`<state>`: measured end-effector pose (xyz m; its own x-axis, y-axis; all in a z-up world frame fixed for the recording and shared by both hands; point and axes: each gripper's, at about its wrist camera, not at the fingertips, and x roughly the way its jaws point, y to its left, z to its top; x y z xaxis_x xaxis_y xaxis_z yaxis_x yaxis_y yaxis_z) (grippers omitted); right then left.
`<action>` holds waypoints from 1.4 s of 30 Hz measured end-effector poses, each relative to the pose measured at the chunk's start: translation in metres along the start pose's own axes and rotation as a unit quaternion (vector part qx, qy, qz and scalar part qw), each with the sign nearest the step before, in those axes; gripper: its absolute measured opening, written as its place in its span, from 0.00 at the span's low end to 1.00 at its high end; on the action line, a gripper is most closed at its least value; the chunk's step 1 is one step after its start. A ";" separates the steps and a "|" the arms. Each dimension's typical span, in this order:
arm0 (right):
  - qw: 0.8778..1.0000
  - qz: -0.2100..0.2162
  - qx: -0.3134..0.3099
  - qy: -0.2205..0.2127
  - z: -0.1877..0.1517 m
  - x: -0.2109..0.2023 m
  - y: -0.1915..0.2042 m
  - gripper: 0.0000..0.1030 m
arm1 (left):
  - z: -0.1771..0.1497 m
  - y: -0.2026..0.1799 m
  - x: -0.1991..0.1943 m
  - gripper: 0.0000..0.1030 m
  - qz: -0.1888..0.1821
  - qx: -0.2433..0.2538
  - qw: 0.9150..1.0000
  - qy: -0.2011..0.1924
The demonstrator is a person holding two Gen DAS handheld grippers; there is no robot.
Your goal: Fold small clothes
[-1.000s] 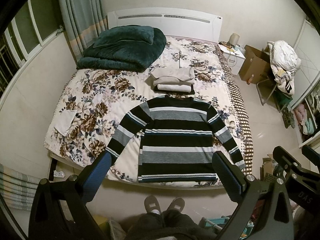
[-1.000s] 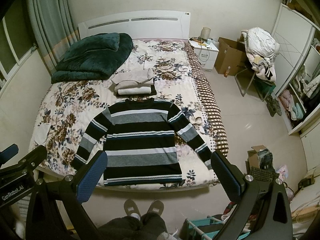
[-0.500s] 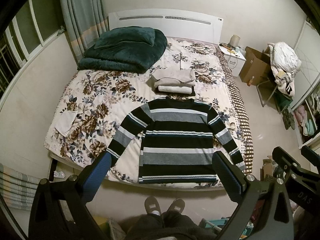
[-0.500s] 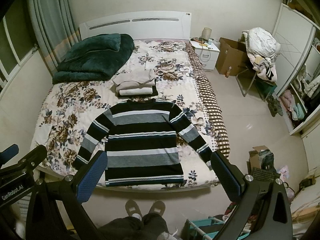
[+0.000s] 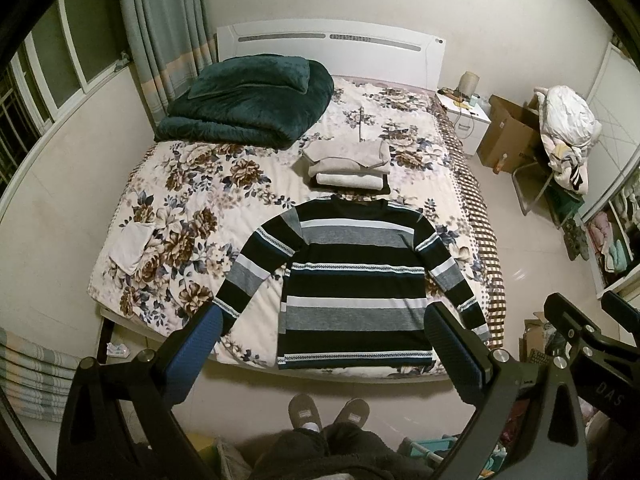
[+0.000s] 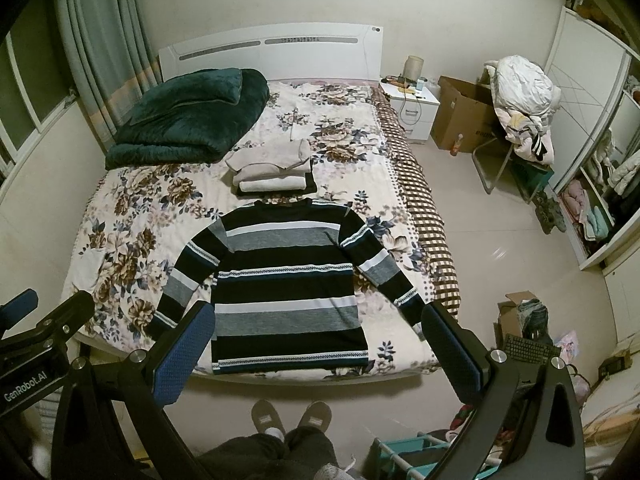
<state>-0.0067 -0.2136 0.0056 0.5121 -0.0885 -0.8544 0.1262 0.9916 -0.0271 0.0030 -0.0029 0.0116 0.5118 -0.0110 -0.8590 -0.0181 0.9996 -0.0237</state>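
Observation:
A black, grey and white striped sweater lies flat on the floral bed, sleeves spread, hem at the near edge. Behind its collar sits a stack of folded beige and dark clothes. My left gripper hangs open high above the bed's near edge, nothing between its blue pads. My right gripper is also open and empty at a similar height. Each gripper shows at the side of the other's view.
A folded dark green quilt fills the bed's far left. A small white cloth lies near the left edge. A person's slippered feet stand on the floor before the bed. Nightstand, cardboard box and a chair piled with laundry stand right.
Both views have drifted slightly, so the sweater and bed sit a little lower in frame. The sweater itself has not moved and both grippers stay open.

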 end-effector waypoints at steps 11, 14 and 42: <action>1.000 0.000 0.001 -0.001 -0.001 -0.001 0.002 1.00 | 0.008 -0.006 0.001 1.00 -0.001 0.000 1.000 -0.002; 1.000 0.001 0.001 0.000 -0.001 0.000 0.003 1.00 | 0.009 -0.007 0.000 1.00 -0.002 0.000 1.000 -0.002; 0.952 -0.106 0.243 0.153 -0.067 0.398 -0.205 1.00 | 0.019 -0.087 0.345 1.00 0.085 0.075 0.993 0.038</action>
<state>0.1143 -0.4457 -0.3643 0.1703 -0.1762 -0.9695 0.6148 0.7879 -0.0352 0.1974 -0.0929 -0.2735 0.4463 0.1614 -0.8802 0.0327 0.9800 0.1963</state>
